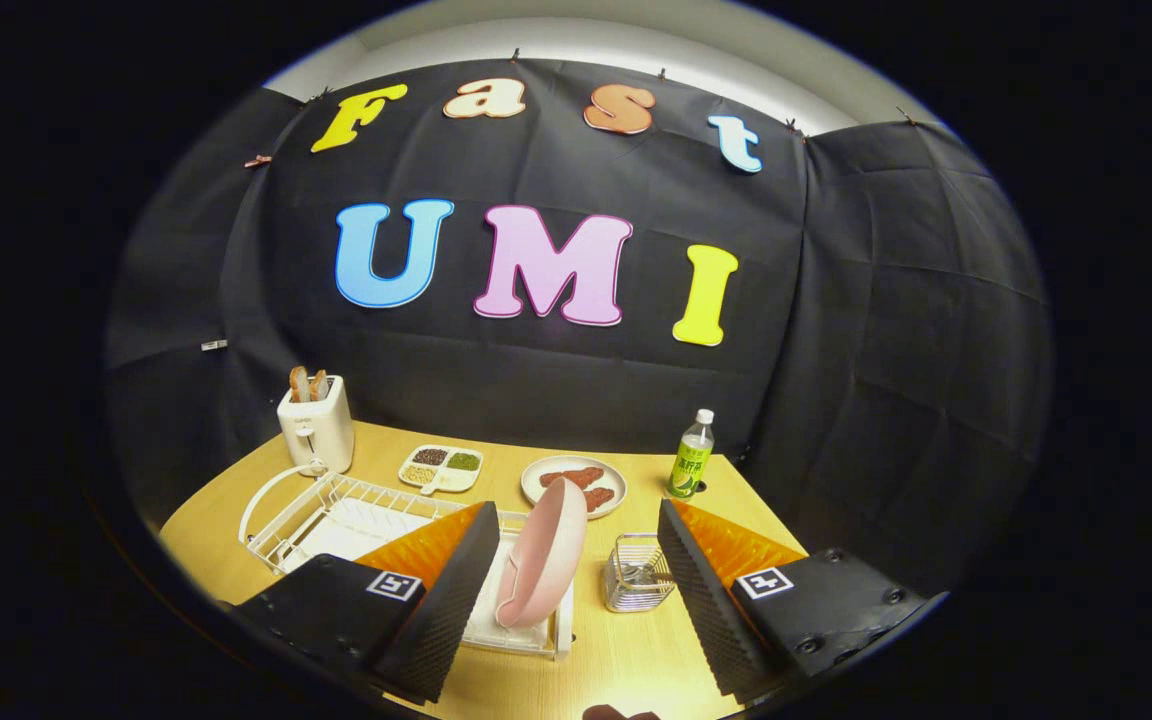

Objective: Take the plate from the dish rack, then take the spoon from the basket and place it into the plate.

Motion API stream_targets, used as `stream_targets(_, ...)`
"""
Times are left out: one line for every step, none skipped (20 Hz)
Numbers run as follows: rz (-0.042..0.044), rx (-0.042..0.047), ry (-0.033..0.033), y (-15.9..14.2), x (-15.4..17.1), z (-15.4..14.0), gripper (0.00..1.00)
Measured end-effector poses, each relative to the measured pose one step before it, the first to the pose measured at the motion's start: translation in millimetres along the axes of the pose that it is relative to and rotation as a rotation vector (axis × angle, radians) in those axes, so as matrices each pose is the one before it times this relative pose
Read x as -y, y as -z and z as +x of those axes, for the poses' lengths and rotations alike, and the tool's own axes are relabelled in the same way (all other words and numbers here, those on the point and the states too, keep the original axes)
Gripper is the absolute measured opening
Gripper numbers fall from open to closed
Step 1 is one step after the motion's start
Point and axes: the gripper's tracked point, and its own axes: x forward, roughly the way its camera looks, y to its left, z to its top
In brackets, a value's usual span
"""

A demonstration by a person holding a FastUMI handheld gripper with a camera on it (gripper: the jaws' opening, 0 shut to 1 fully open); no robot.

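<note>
We see a pale wooden table (626, 650) against the black cloth wall (556, 380), where our gripper (568, 585) hangs with fingers spread wide, touching nothing, the pink plate (543, 566) standing on edge in the white dish rack (336, 510) between them and the wire basket (636, 572) just beside it.

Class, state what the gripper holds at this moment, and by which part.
Nothing. The gripper is open; the pink plate stands in the dish rack between its fingers, untouched.

Tongs (566, 600) carry square tags, screws, ribbed pads.
</note>
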Motion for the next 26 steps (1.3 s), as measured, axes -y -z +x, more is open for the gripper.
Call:
stream_targets(0.00861, -0.03035, -0.02709, 4.17, -5.10, 8.32, 0.98)
stream_targets(0.01423, -0.03177, -0.02015, 3.49, -4.20, 9.53, 0.98)
stream_targets(0.00201, -0.03044, 0.01067, 3.59, 3.60, 9.83, 0.98)
stream_targets(-0.00813, -0.03087, 0.01631, 2.67, 6.22, 10.60, 0.97)
stream_targets(-0.00824, -0.02949, 0.01642, 3.22, 4.62, 10.52, 0.98)
stream_targets(-0.00750, -0.03266, 0.00908, 4.94, 1.10, 10.76, 0.98)
stream_targets(-0.01284, -0.02458, 0.01618, 3.60, 3.69, 10.07, 0.98)
stream_targets(-0.01457, -0.02683, 0.02102, 3.37, 4.36, 9.27, 0.98)
stream_targets(-0.00953, -0.02146, 0.01376, 2.76, 2.22, 8.55, 0.97)
stream_targets(-0.00534, -0.02835, 0.01449, 3.78, 0.93, 8.78, 0.97)
stream_targets(0.00256, -0.03201, 0.01225, 4.78, 1.20, 8.06, 0.96)
stream_targets(0.00918, -0.03182, 0.01245, 5.47, 1.38, 6.73, 0.96)
stream_targets(0.01322, -0.02618, 0.00907, 3.29, -0.01, 6.45, 0.95)
stream_targets(0.01024, -0.02321, 0.00951, 2.53, 1.25, 5.66, 0.95)
stream_targets(0.00620, -0.01365, 0.01223, 0.65, 1.79, 4.11, 0.92)
stream_targets(0.01197, -0.01220, 0.00549, 0.01, -0.84, 4.85, 0.91)
stream_targets(0.01045, -0.01310, 0.01251, 1.63, 0.91, 3.05, 0.86)
stream_targets(0.02410, -0.01477, -0.00723, 2.52, -4.01, 4.12, 0.78)
stream_targets(0.01915, -0.01810, -0.00164, 1.64, -3.53, 0.52, 0.62)
stream_targets(0.01721, -0.01498, -0.00955, 2.38, -5.31, 0.91, 0.54)
stream_targets(0.01099, -0.01675, -0.01127, 2.14, -5.38, 0.55, 0.47)
stream_targets(0.00618, -0.01365, -0.00341, 1.99, -3.51, -0.50, 0.39)
stream_targets(0.00131, 0.00125, 0.01341, 0.91, 1.98, -1.41, 0.32)
stream_targets(0.00105, 0.00631, 0.00309, -0.38, -3.22, 3.85, 0.31)
stream_targets(-0.00252, 0.00472, 0.00331, -0.29, -1.65, -2.70, 0.29)
stream_targets(-0.00720, 0.00622, 0.00745, -0.01, -0.78, -0.68, 0.29)
